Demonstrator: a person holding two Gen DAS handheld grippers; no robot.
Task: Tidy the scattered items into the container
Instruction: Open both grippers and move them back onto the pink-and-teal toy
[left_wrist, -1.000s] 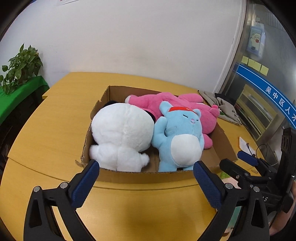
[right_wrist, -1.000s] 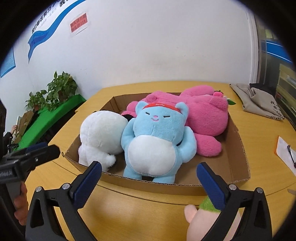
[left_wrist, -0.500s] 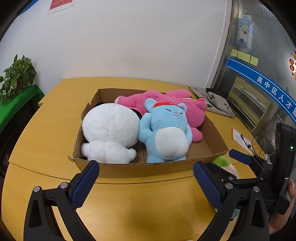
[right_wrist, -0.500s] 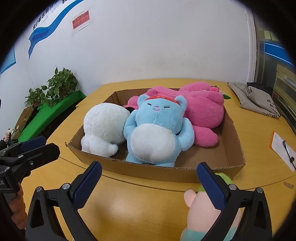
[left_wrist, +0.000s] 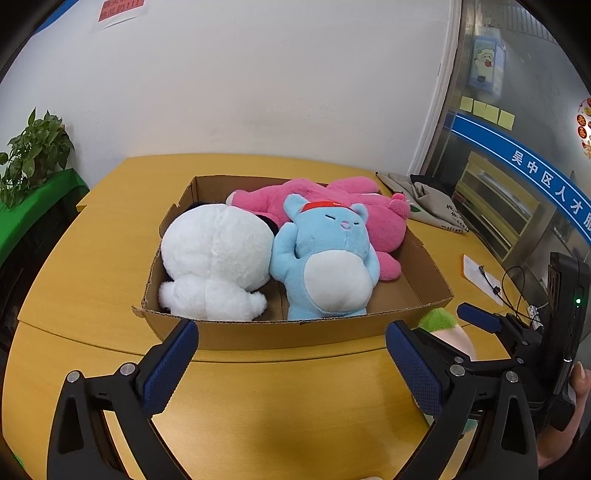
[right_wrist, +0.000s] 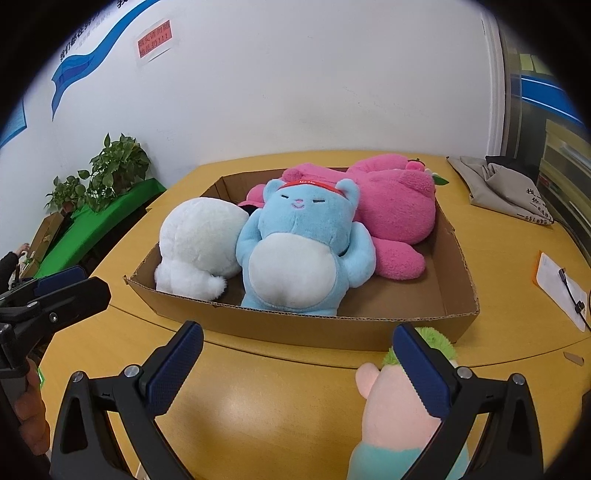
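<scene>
While three plush toys already lie in the cardboard box, one doll with peach head, green tuft and teal body is outside it on the table, just beside the box's near right corner. In the box: white plush at left, blue bear with red headband in the middle on its back, pink plush behind and right, all touching.

Right gripper is spread wide, nothing between the pads; its right finger overlaps the doll's head in view, contact unclear. Left gripper also spread wide and empty, hovering over bare table in front of the box.

Grey cloth bag, paper with cable, potted plant lie around the edges.
</scene>
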